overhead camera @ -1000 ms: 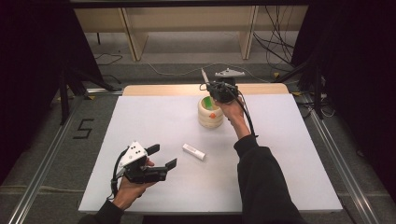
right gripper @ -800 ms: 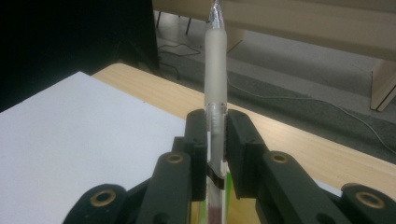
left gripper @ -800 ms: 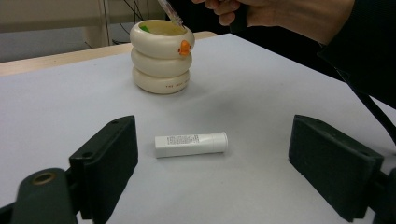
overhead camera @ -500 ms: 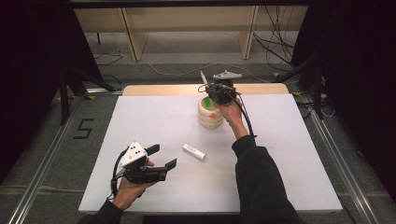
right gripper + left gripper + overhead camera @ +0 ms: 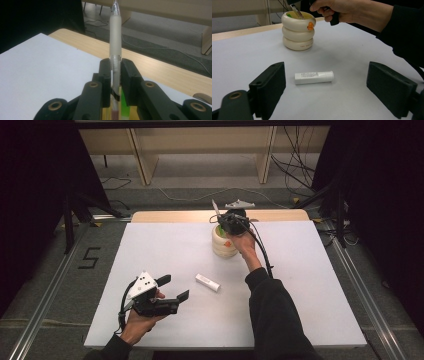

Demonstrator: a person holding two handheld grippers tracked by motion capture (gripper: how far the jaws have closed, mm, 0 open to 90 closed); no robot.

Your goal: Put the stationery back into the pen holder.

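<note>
A white table [image 5: 150, 245] with a pale wooden strip along its far edge carries the scene, seen from above the person's side. Near the far middle of the table stands a cream holder [image 5: 223, 242] shaped like three stacked rings, upright, with a small orange mark on its top ring and something green inside. The person's right hand [image 5: 244, 241], reaching from a dark sleeve, holds the right gripper [image 5: 231, 221] directly over the holder's mouth. In the right gripper view its fingers [image 5: 105, 72] are clenched on the barrel of a pen [image 5: 115, 42] with a frosted grip, which stands nearly upright between them, tip pointing up; its lower end drops toward the holder below, though whether it touches the inside cannot be made out. Near the front left corner, the left hand [image 5: 142, 320] holds the left gripper [image 5: 172, 287] well apart from the holder, its fingers [image 5: 270, 82] spread wide and grasping nothing. Between the two grippers, roughly at the table's middle, a small white tube [image 5: 207, 282] lies on its side on the bare surface; in the left gripper view the white tube [image 5: 314, 77] sits just beyond the spread fingers, touching neither.
</note>
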